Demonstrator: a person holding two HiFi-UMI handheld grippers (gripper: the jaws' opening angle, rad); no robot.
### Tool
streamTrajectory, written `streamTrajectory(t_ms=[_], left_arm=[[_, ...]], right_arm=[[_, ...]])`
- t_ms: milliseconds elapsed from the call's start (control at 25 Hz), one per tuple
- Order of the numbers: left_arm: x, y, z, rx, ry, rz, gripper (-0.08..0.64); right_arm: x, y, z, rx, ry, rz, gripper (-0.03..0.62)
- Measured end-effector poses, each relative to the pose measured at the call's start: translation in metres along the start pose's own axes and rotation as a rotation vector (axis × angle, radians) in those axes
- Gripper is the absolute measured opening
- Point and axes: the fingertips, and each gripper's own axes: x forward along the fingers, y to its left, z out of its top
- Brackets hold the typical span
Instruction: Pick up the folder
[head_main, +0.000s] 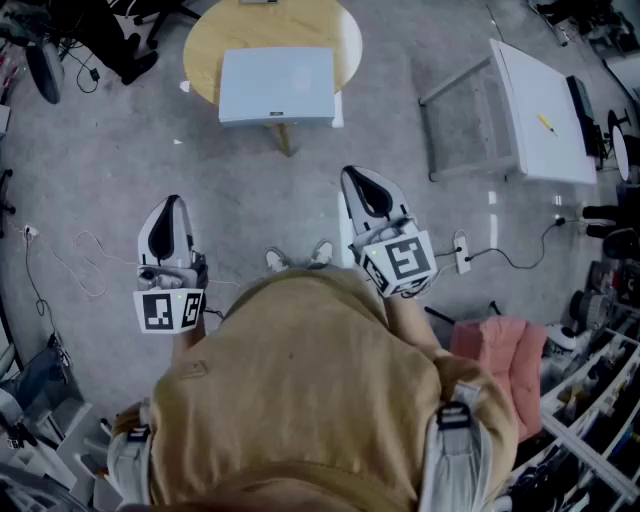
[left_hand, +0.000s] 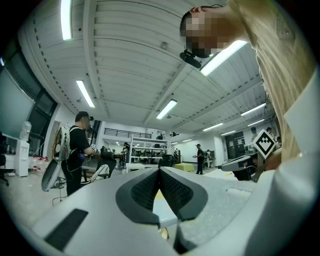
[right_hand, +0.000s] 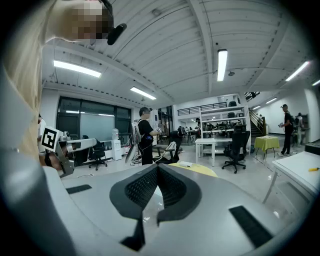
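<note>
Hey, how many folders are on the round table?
1. The folder lies flat on the round table, toward its near edge. Another beneath it would be hidden.

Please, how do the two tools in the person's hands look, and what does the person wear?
Both the left tool and the right tool are pointed light grey shells with black ribbed pads. Each carries a white cube with black square markers. The person wears a tan top.
</note>
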Motion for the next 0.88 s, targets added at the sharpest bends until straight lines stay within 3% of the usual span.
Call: streamTrajectory(t_ms=[120,400,680,880], left_arm=[[0.004,-0.022,-0.003,0.034,0.013,-0.03,0.003],[0.003,-0.045,0.003,0.024,0.015,-0.043,0.003],[-0.01,-0.047,0.0,0.007,0.034,-0.032,0.003],[-0.018,-0.036,-0.011,-0.012,0.052,-0.034,0.003]], right_arm=[[-0.012,-0.002,-0.001,-0.002,-0.016,0.004,0.0],[-0.035,-0.014,-0.008,0.01,-0.008,-0.005,0.0],[-0.041,-0.007,-0.02,0.106,-0.027,0.031,0.0],[-0.033,-0.001,-0.034,0.132,0.003,0.013,0.0]])
